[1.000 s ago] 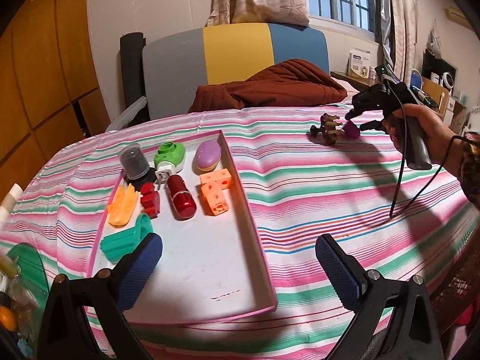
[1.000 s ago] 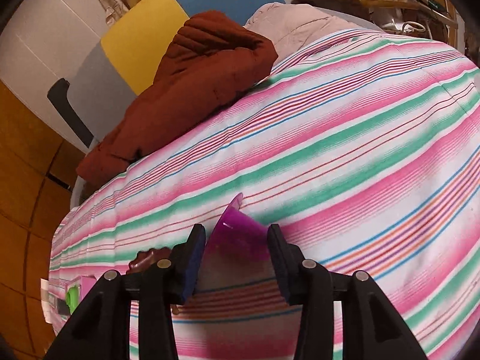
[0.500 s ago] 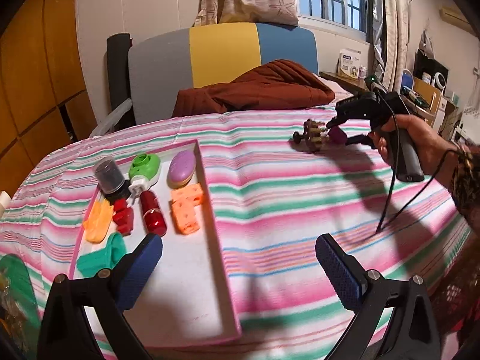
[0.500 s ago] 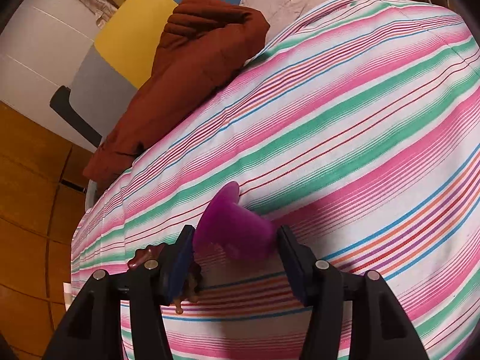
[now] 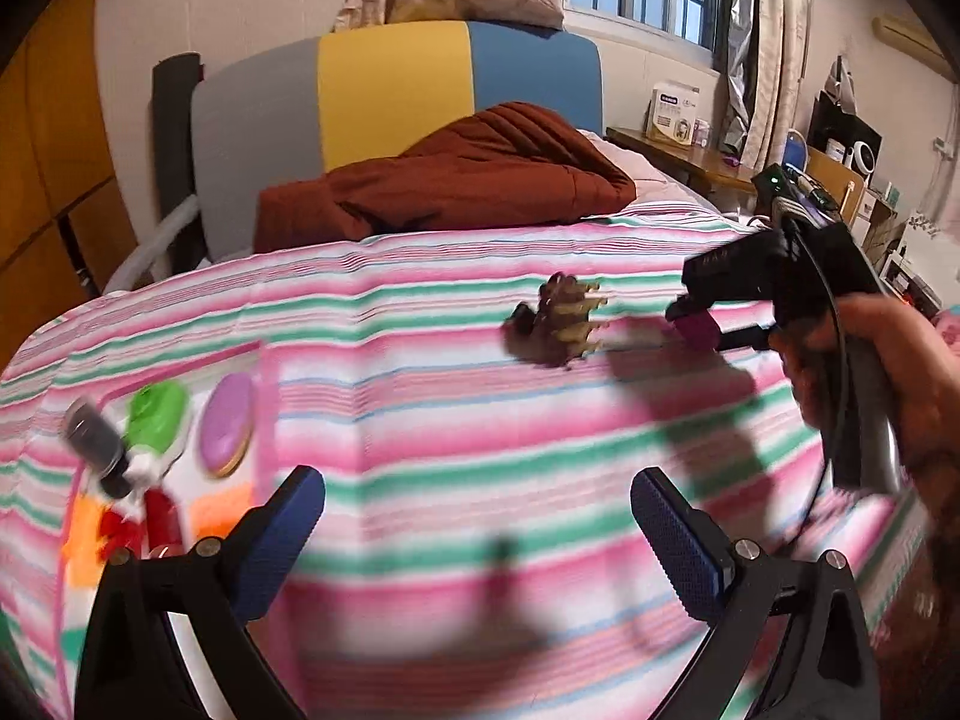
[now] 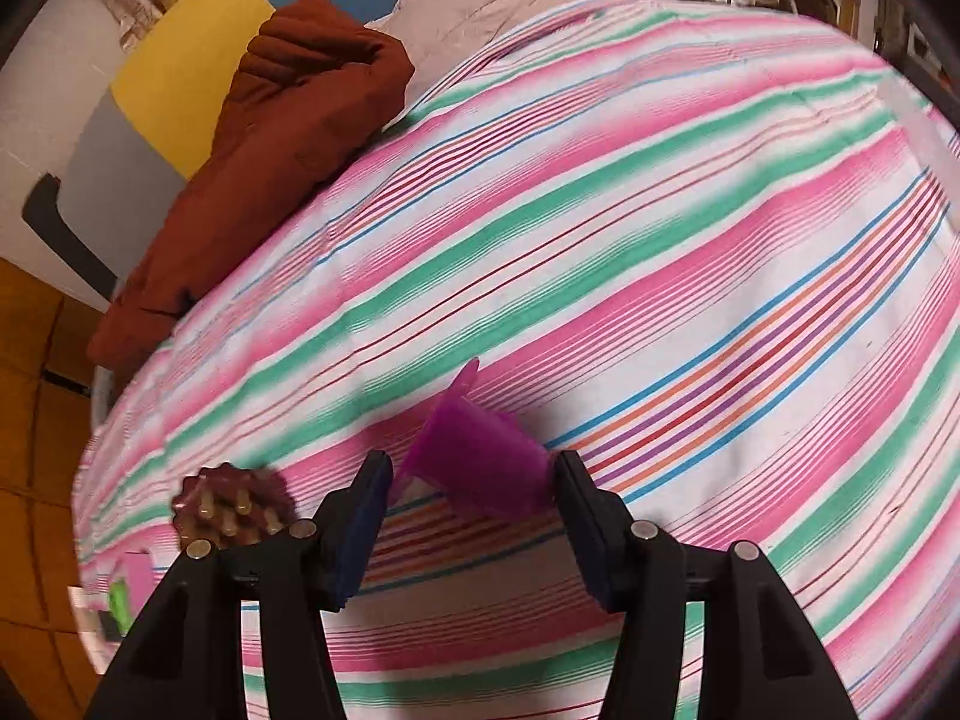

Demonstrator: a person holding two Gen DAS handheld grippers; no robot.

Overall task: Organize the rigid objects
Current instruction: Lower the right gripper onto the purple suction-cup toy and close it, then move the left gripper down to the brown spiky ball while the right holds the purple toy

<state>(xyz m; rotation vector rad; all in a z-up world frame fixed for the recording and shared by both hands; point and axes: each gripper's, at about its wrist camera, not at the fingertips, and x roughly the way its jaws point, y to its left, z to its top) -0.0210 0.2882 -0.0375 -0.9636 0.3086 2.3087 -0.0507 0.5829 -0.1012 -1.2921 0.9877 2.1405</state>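
Observation:
My right gripper is shut on a purple plastic cup and holds it above the striped bedspread; in the left wrist view the gripper and cup are at the far right. A brown spiky toy lies on the spread just left of the cup; it also shows in the right wrist view. My left gripper is open and empty, low over the spread. The pink-rimmed tray at the left holds a purple oval, a green piece, a dark bottle and red and orange pieces.
A brown quilt lies at the head of the bed against the grey, yellow and blue headboard. A wooden side table with a box stands at the right. The striped spread stretches between tray and toy.
My right gripper has lifted the purple cup a little and tilted it. My left gripper has swung right and forward, so the tray slid to the left edge of its view.

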